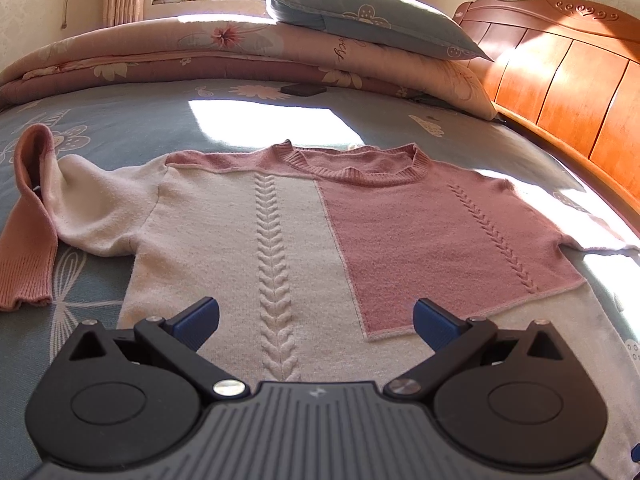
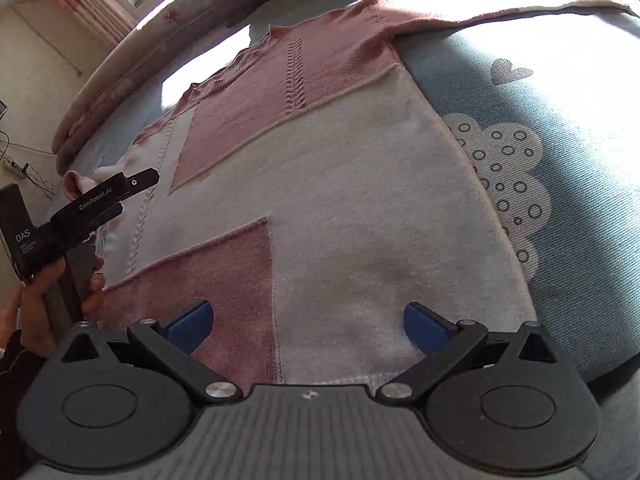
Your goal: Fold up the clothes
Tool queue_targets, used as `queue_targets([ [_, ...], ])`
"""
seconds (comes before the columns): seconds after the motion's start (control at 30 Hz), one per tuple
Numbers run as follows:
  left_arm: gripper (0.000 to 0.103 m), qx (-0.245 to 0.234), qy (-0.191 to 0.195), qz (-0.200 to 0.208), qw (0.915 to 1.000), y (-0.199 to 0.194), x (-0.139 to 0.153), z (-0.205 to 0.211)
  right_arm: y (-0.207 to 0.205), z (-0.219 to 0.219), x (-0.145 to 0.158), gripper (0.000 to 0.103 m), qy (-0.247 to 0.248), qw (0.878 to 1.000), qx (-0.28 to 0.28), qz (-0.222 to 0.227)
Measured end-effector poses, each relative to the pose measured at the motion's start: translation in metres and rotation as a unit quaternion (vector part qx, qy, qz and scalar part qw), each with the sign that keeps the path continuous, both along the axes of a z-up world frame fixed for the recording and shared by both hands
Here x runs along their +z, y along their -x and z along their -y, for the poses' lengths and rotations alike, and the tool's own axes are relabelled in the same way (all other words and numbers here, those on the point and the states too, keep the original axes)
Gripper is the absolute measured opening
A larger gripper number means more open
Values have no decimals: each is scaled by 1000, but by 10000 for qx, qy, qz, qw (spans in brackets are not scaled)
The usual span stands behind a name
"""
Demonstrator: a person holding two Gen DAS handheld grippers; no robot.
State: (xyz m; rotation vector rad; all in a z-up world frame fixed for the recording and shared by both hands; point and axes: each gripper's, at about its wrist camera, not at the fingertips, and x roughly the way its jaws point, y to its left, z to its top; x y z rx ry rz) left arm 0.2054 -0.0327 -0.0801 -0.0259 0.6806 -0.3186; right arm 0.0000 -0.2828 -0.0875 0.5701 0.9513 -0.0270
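At my far left the sweater's pink-cuffed sleeve lies bent back on the blue patterned bedsheet; the sweater itself is spread flat, front up, neckline towards the folded quilt and pillow. My left claw hovers over the cream lower body, fingers spread wide, gripping nothing; a cable-knit column runs up between them, and the pink panel sits to the right. Farther right, the wooden headboard edges the bed. My right claw hangs above the hem area, likewise released and empty; at its left my hand grips the other tool; the right sleeve stretches away across the sheet.
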Motion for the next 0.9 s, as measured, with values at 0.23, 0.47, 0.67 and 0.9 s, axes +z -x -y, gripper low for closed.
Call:
queue_targets([
  [0.23, 102, -153, 54, -97, 9998, -3, 5, -1, 23, -10, 6, 103, 73, 9994, -289, -199],
  [0.47, 102, 148, -41, -86, 9998, -10, 4, -11, -27, -41, 26, 103, 1012, 9939, 374, 207],
  [0.67, 102, 185, -229, -420, 9987, -20, -8, -9, -88, -63, 7, 103, 2012, 9745, 849, 509],
  [0.9, 102, -71, -599, -449, 9972, -9, -8, 4, -82, -61, -17, 103, 2232, 9648, 1148, 781],
])
